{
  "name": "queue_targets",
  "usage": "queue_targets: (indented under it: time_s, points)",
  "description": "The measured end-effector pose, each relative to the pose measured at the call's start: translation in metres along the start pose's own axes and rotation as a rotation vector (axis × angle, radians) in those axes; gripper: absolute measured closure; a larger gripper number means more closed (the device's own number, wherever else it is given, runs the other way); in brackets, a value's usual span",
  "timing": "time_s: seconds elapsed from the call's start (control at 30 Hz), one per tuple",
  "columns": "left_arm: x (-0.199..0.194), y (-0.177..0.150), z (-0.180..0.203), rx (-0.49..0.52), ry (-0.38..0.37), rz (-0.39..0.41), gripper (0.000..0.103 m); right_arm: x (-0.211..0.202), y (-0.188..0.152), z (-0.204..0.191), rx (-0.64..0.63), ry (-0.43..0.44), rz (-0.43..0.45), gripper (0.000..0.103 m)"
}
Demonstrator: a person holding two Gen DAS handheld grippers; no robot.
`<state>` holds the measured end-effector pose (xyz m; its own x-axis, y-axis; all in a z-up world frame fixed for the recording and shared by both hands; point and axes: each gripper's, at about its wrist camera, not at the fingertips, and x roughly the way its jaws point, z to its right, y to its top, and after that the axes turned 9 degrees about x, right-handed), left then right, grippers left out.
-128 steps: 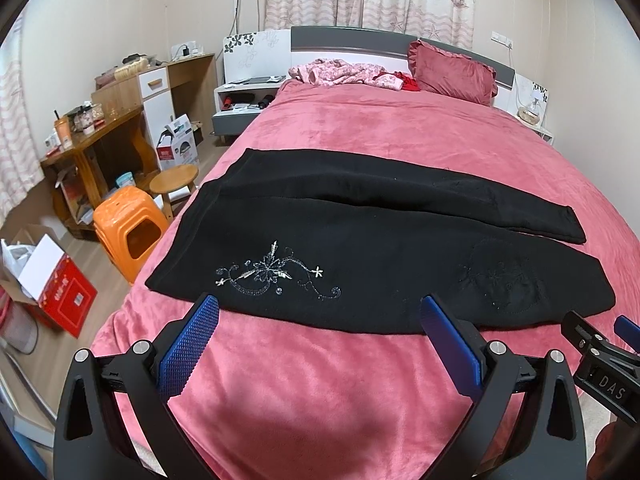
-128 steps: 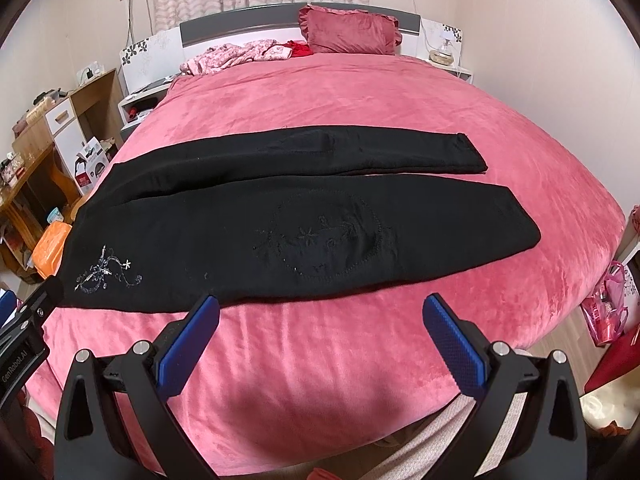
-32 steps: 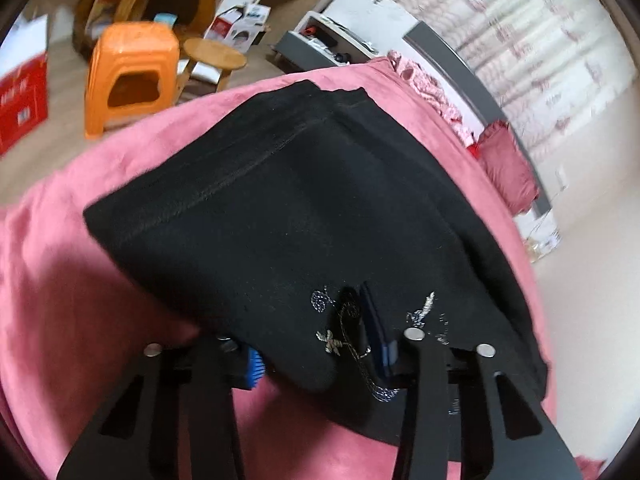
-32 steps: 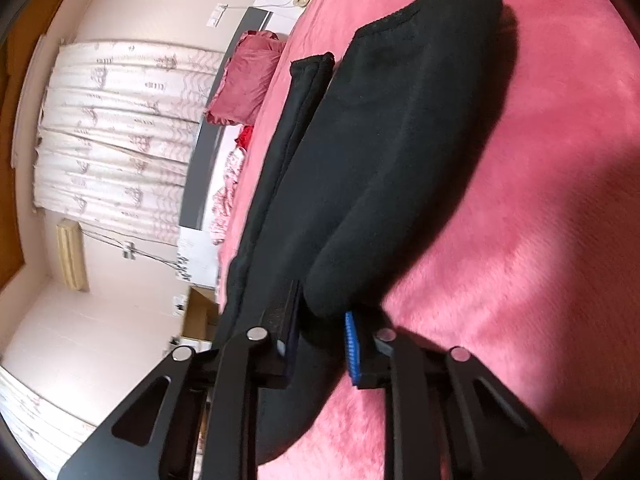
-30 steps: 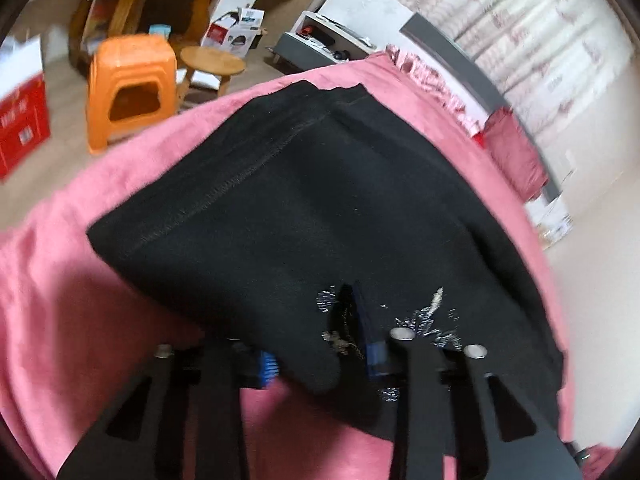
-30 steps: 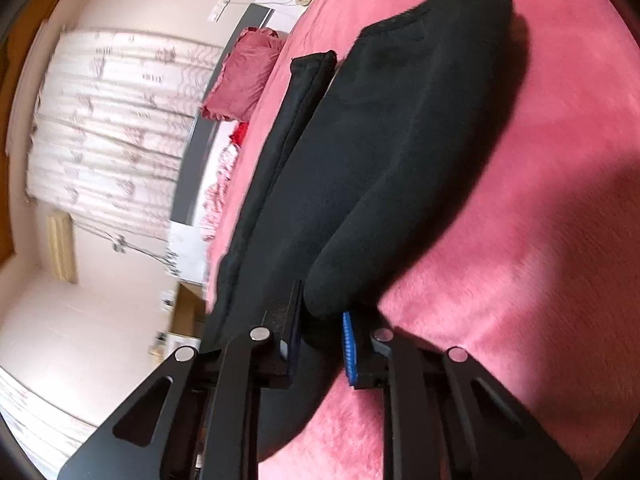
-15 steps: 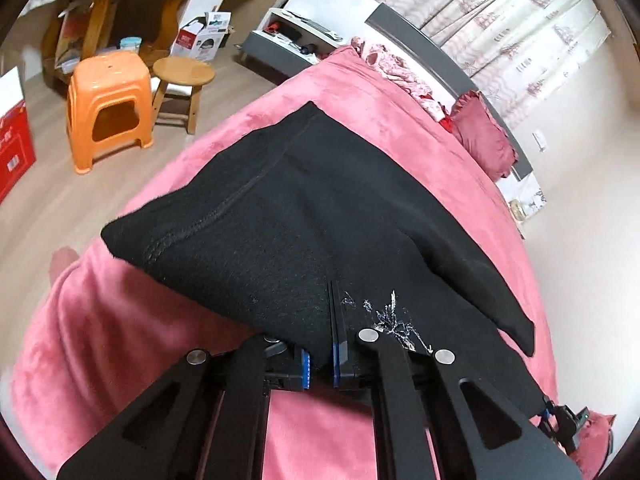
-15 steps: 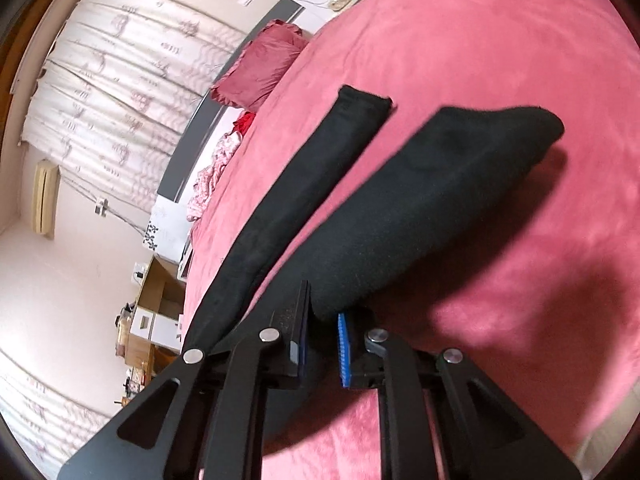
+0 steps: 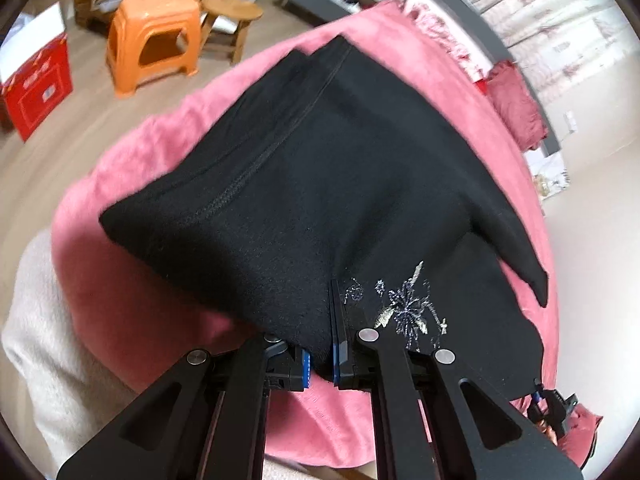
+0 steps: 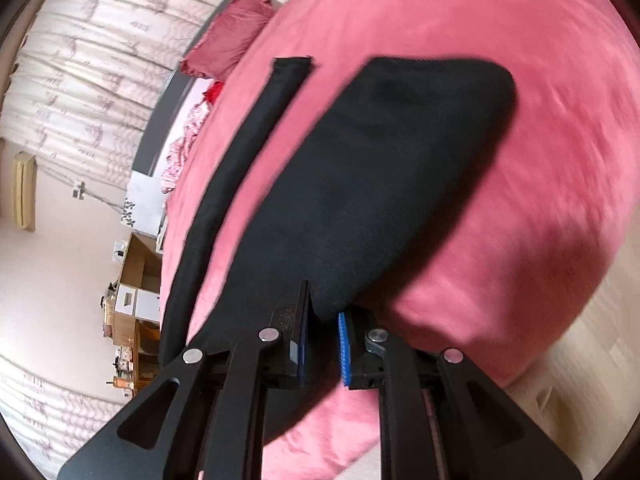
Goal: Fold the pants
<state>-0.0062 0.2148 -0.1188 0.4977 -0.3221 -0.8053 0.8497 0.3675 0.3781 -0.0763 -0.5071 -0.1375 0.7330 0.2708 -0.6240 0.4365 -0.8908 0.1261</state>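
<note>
Black pants (image 9: 320, 184) with silver embroidery lie on a pink bed (image 9: 120, 264). My left gripper (image 9: 320, 364) is shut on the near edge of the waist end, lifted off the blanket. My right gripper (image 10: 323, 344) is shut on the near edge of the nearer leg (image 10: 380, 176) close to its hem, held above the bed. The far leg (image 10: 224, 184) lies flat beyond it. The other gripper's tip (image 9: 554, 402) shows at the lower right in the left wrist view.
An orange stool (image 9: 154, 36), a wooden stool (image 9: 230, 20) and a red box (image 9: 36, 92) stand on the floor left of the bed. A red pillow (image 10: 228, 44) and pink clothes (image 10: 186, 148) lie by the headboard. Curtains hang behind.
Both grippers went from open above the bed to shut on the near edge of the pants. In the last second they have raised that edge, and the near leg has come off the blanket.
</note>
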Motion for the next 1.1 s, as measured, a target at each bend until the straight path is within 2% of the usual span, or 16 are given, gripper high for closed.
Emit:
queue_targets:
  time_s: [0.07,0.1,0.17,0.23,0.27,0.3,0.37,0.53,0.6,0.67,0.73,0.8,0.87,0.93,1.0,1.1]
  points:
    - [0.000,0.001,0.000,-0.011,0.009,-0.009,0.095,0.002,0.001,0.006,0.016,0.003,0.001,0.080]
    - [-0.003,0.001,0.001,-0.011,0.025,-0.002,0.088,0.000,0.003,0.009,0.027,0.032,0.005,0.075]
    - [-0.019,-0.002,0.003,-0.009,0.066,0.043,0.076,-0.010,0.013,0.015,0.041,0.066,0.040,0.054]
    - [-0.046,-0.006,0.000,-0.010,0.137,0.138,0.047,-0.021,0.026,0.021,0.058,0.060,0.101,0.051]
    - [-0.061,-0.006,-0.001,-0.012,0.175,0.203,0.044,-0.022,0.031,0.024,0.070,0.055,0.114,0.051]
    - [-0.074,-0.004,-0.002,-0.008,0.205,0.267,0.044,-0.024,0.042,0.030,0.097,0.045,0.134,0.052]
    - [-0.084,0.002,0.002,0.025,0.223,0.333,0.044,-0.025,0.057,0.038,0.125,0.035,0.169,0.053]
    - [-0.042,0.026,0.044,0.197,0.193,0.297,0.044,-0.015,0.093,0.044,0.200,-0.010,0.227,0.070]
    - [-0.012,0.033,0.065,0.264,0.169,0.263,0.044,-0.014,0.096,0.035,0.179,-0.059,0.212,0.092]
    - [0.022,0.041,0.086,0.318,0.115,0.229,0.044,-0.022,0.097,0.015,0.090,-0.115,0.238,0.093]
    - [0.047,0.043,0.098,0.353,0.162,0.239,0.044,-0.037,0.095,-0.001,0.005,-0.127,0.283,0.094]
    - [0.071,0.039,0.099,0.363,0.215,0.198,0.044,-0.047,0.092,-0.007,-0.053,-0.160,0.322,0.094]
    - [0.086,0.036,0.093,0.368,0.248,0.151,0.044,-0.043,0.091,0.000,-0.092,-0.246,0.328,0.094]
    - [0.086,0.028,0.090,0.432,0.252,0.187,0.043,-0.027,0.089,0.017,-0.065,-0.312,0.293,0.094]
    - [0.086,0.024,0.088,0.465,0.253,0.187,0.043,-0.020,0.088,0.027,-0.035,-0.319,0.300,0.094]
    - [0.085,0.029,0.083,0.436,0.219,0.187,0.042,-0.016,0.082,0.020,-0.082,-0.381,0.343,0.091]
